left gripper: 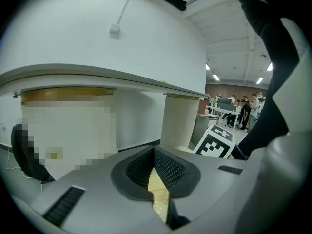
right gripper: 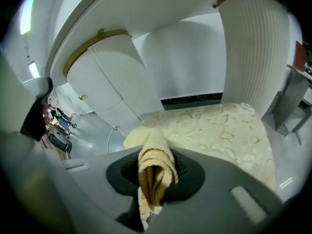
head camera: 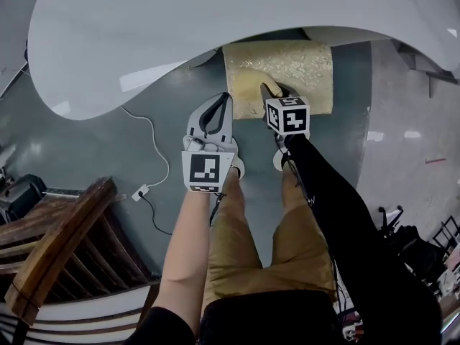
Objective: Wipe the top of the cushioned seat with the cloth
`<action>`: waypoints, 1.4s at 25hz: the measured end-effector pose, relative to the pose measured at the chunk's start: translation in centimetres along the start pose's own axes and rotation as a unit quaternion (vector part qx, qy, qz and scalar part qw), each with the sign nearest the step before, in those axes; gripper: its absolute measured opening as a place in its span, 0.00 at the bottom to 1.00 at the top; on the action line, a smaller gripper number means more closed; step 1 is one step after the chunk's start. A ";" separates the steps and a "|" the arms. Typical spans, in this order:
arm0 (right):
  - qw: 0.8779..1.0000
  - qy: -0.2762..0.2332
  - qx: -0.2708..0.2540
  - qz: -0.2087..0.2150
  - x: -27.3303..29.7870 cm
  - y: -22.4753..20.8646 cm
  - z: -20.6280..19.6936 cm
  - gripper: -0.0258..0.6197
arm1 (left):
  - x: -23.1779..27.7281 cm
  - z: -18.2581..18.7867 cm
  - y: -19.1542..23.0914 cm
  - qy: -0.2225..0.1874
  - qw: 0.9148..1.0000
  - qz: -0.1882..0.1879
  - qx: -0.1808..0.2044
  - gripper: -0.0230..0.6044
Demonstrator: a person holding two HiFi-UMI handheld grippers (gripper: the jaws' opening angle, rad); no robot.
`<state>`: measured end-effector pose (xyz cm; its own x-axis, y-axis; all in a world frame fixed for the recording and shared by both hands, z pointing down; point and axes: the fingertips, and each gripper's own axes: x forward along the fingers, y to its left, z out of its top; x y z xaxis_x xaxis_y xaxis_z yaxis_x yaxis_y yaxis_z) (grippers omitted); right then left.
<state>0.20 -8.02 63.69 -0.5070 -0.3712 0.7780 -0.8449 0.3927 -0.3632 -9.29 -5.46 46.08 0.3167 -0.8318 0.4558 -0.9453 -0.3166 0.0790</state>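
Just off the front left corner of the cushioned seat (head camera: 305, 67), the left gripper (head camera: 226, 99) hangs with its jaws drawn together on nothing, while over the seat's front left part the right gripper (head camera: 270, 90) pinches the bunched yellow cloth (right gripper: 155, 169).

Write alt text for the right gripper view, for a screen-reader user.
The right gripper is shut on a bunched yellow cloth, with the seat and its pale gold patterned top just ahead. Beyond the seat, two white ribbed table legs stand under a white tabletop.
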 end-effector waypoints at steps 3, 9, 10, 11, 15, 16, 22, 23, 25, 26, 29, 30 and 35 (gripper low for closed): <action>1.000 -0.005 0.014 -0.023 -1.7 -4.3 -0.2 0.13 | 1.2 0.1 -2.0 0.003 1.000 -0.007 0.002 0.05; 0.998 -0.011 0.026 -0.061 -4.9 -12.3 -0.1 0.13 | 4.5 1.3 -6.4 0.003 1.000 -0.024 0.006 0.05; 0.997 -0.010 0.029 -0.070 -5.5 -13.5 -0.1 0.13 | 4.9 1.5 -7.0 0.002 1.000 -0.027 0.007 0.05; 0.996 -0.011 0.033 -0.080 -6.1 -14.8 -0.2 0.13 | 5.3 1.7 -7.6 0.002 1.000 -0.030 0.009 0.05; 0.991 -0.016 0.041 -0.127 -8.6 -19.9 -0.5 0.13 | 7.0 2.5 -10.0 0.001 0.999 -0.044 0.018 0.05; 0.989 -0.016 0.040 -0.143 -9.2 -21.2 -0.5 0.13 | 7.3 2.6 -10.5 0.002 0.999 -0.046 0.020 0.05; 0.978 -0.021 0.033 -0.204 -12.0 -26.5 -0.7 0.13 | 8.5 2.8 -11.6 0.008 1.000 -0.018 0.022 0.05; 0.977 -0.023 0.032 -0.207 -12.3 -27.0 -0.8 0.13 | 8.5 2.7 -11.5 0.008 1.000 -0.013 0.023 0.05; 0.977 -0.027 0.032 -0.211 -12.9 -27.8 -1.2 0.13 | 8.5 2.6 -11.4 0.007 1.000 -0.006 0.025 0.05; 0.977 -0.028 0.031 -0.211 -13.1 -27.9 -1.5 0.13 | 8.3 2.6 -11.2 0.005 1.000 -0.004 0.024 0.05; 0.977 -0.037 0.029 -0.209 -13.6 -27.7 -1.7 0.13 | 7.9 2.5 -10.3 0.000 1.000 0.003 0.023 0.05; 0.977 -0.044 0.034 -0.206 -13.7 -27.4 -1.6 0.13 | 7.8 2.2 -10.0 0.001 1.000 0.004 0.023 0.05; 0.984 -0.088 0.047 -0.148 -13.9 -23.8 -0.9 0.13 | 6.9 0.1 -9.1 0.009 1.000 0.004 0.024 0.05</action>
<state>27.54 -11.44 62.00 -0.2511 -0.6015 0.7584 -0.9678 0.1690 -0.1864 1.46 -8.34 48.45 0.3077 -0.8265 0.4714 -0.9427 -0.3319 0.0333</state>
